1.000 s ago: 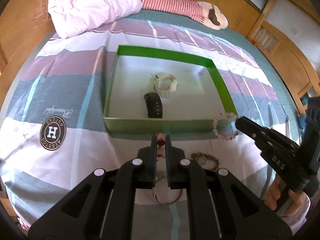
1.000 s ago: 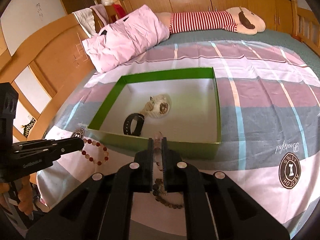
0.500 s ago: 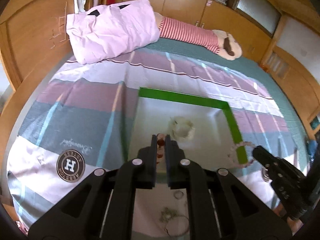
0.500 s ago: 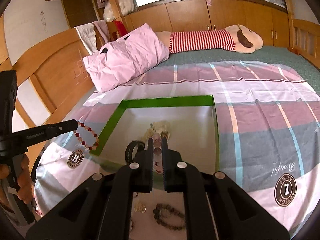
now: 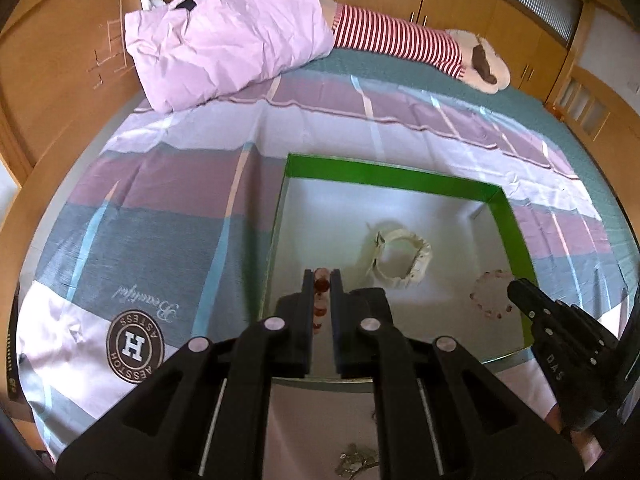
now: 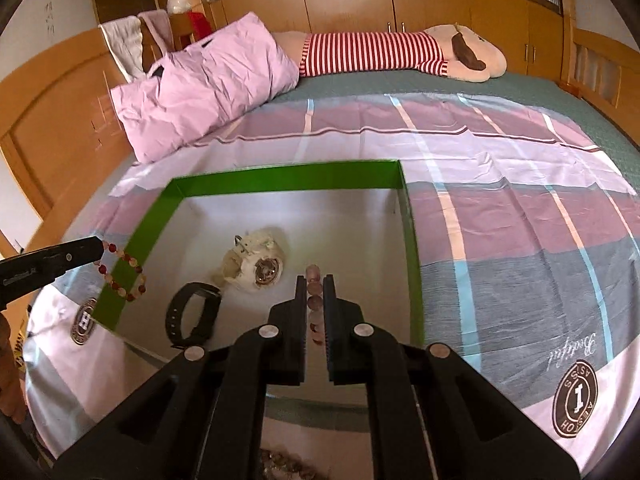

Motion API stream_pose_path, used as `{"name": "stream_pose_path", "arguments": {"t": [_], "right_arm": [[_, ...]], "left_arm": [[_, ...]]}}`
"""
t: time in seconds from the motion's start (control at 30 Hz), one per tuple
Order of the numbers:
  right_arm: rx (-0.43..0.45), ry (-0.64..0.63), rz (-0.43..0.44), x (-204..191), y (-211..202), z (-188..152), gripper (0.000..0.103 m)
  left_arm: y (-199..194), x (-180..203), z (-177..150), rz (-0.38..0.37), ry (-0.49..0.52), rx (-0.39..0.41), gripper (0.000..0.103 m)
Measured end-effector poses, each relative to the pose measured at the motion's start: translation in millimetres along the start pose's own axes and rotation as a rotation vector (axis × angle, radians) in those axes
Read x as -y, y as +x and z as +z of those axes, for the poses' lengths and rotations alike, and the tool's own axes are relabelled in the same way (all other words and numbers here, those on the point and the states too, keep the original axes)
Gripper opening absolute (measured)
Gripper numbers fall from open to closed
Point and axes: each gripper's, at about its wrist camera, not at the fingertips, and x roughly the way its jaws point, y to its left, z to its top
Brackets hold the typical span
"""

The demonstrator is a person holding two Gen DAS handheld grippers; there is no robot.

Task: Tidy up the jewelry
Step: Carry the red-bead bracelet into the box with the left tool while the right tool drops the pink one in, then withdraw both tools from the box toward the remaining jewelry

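left gripper (image 5: 323,280) gripping red bracelet (image 6: 120,276) | hanging over green box (image 5: 394,174) left wall | right gripper (image 6: 314,284) gripping pink bracelet (image 5: 490,294) inside box

Your left gripper (image 5: 322,280) hides most of its red bead bracelet (image 5: 321,280); the black watch (image 6: 192,316) lies wholly behind it in that view. At the near edge, loose jewelry (image 5: 354,466) is cropped and too blurred to identify.
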Motion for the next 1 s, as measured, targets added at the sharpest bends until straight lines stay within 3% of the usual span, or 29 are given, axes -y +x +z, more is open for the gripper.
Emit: {"name": "stream_pose_path", "arguments": {"t": [0.43,0.5,0.53,0.57,0.67,0.9,0.97,1.0], "right_arm": [[-0.052,-0.021,-0.027,-8,21,-10,0.007],[-0.057,-0.002,-0.023,-5,21,-10,0.011],[-0.058,0.008,-0.014,-4,20,-10,0.017],[-0.057,0.015,-0.008,-4,18,-10,0.027],[-0.027,0.030,0.007,-6,8,-9,0.051],[-0.020,0.027,0.076,-16,-24,-12,0.053],[-0.032,0.034,0.105,-16,-34,-15,0.056],[-0.038,0.034,0.118,-16,-39,-18,0.057]], "left_arm": [[34,3,-9,0.078,0.059,-0.078,0.008],[36,2,-9,0.086,0.063,-0.087,0.020],[34,2,-9,0.093,0.064,-0.080,0.027],[32,2,-9,0.101,0.063,-0.070,0.039],[25,2,-7,0.109,0.060,-0.048,0.053],[2,-1,-7,0.085,0.022,-0.035,0.061],[-14,-4,-10,0.091,0.001,0.008,0.063],[-28,-5,-13,0.108,-0.012,0.047,0.069]]}}
